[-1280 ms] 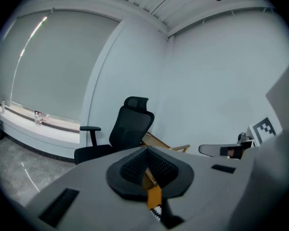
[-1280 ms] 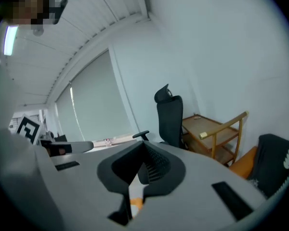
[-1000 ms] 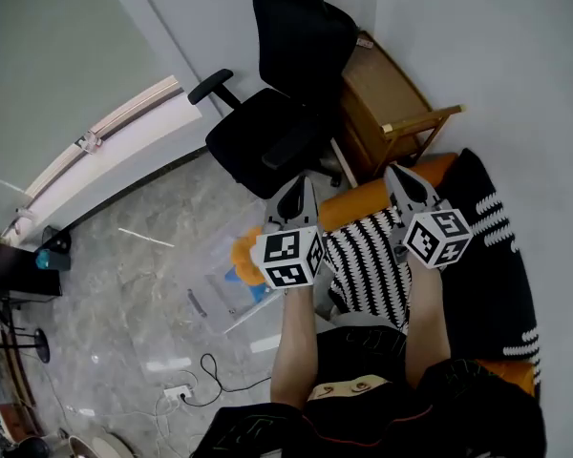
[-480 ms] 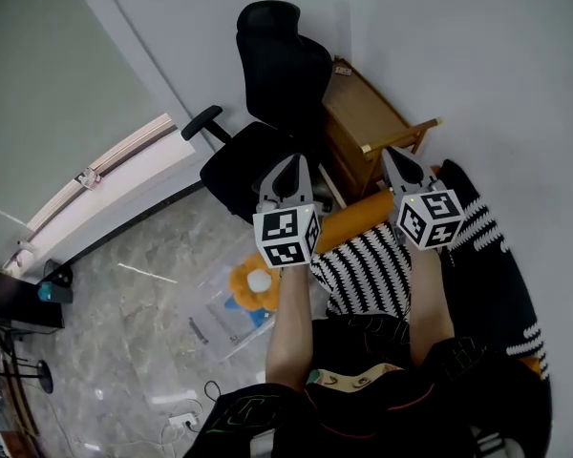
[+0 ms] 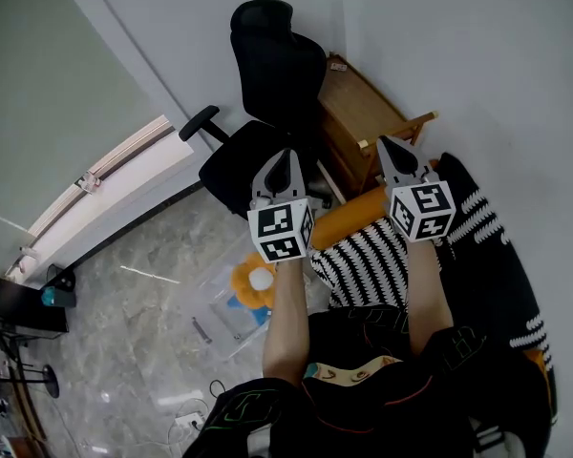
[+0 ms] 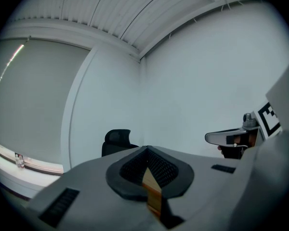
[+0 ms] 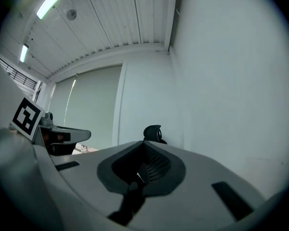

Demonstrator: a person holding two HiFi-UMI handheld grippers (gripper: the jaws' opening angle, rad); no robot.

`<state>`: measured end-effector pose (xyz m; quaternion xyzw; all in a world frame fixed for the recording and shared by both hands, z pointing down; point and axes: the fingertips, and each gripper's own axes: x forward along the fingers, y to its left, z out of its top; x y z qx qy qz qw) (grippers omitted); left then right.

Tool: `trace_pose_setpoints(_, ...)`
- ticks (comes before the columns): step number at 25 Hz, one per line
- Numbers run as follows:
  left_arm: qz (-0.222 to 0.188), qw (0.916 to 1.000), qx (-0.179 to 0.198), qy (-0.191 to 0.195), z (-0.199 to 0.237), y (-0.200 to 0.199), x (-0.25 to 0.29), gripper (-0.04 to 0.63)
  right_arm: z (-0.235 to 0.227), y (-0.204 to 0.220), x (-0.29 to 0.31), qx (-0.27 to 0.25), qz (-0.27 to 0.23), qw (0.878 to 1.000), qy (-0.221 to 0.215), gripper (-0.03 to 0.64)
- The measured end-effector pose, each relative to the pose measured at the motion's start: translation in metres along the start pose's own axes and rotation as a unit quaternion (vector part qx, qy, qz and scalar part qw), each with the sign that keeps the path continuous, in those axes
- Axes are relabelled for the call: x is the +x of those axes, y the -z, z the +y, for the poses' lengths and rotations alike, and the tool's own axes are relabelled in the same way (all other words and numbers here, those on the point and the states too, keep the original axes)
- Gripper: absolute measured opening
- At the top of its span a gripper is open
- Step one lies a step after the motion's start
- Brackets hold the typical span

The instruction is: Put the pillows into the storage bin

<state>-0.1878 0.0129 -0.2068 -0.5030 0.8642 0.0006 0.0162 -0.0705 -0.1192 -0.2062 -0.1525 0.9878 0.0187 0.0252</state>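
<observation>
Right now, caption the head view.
Left gripper and right gripper, shut and empty, held up near a striped pillow; clear bin and black chair on the floor.

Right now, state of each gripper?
Left gripper: closed, holding nothing.
Right gripper: closed, holding nothing.

A plain indoor room is shown, furnished partly as an office and partly as a living space. A black swivel office chair [image 5: 267, 122] is set against bare white walls [image 5: 477, 46] beside a wooden side table [image 5: 358, 113], and an orange-cushioned sofa [image 5: 349, 218] with striped pillows [image 5: 368, 260] is placed along the wall. A polished stone-look floor [image 5: 124, 332], a wide window covered by a blind [image 5: 48, 84] and a white panelled ceiling [image 7: 115, 18] with strip lights [image 7: 50, 3] are also seen.
</observation>
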Motion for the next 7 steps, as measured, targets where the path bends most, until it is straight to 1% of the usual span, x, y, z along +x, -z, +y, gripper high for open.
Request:
trace_pose_setpoints(3, 0.006, 1.0, -0.007, -0.001, 0.0001, 0.0067, 0.0, -0.005, -0.0006, 0.003, -0.0018, -0.001, 0.002, 1.0, 0.0, 0.003)
trace_pose_setpoints(7, 0.002, 0.9999, -0.011, 0.0, 0.0015, 0.0055, -0.0021, -0.005, 0.0002, 0.0042, -0.0026, -0.005, 0.006, 1.0, 0.002, 0.003)
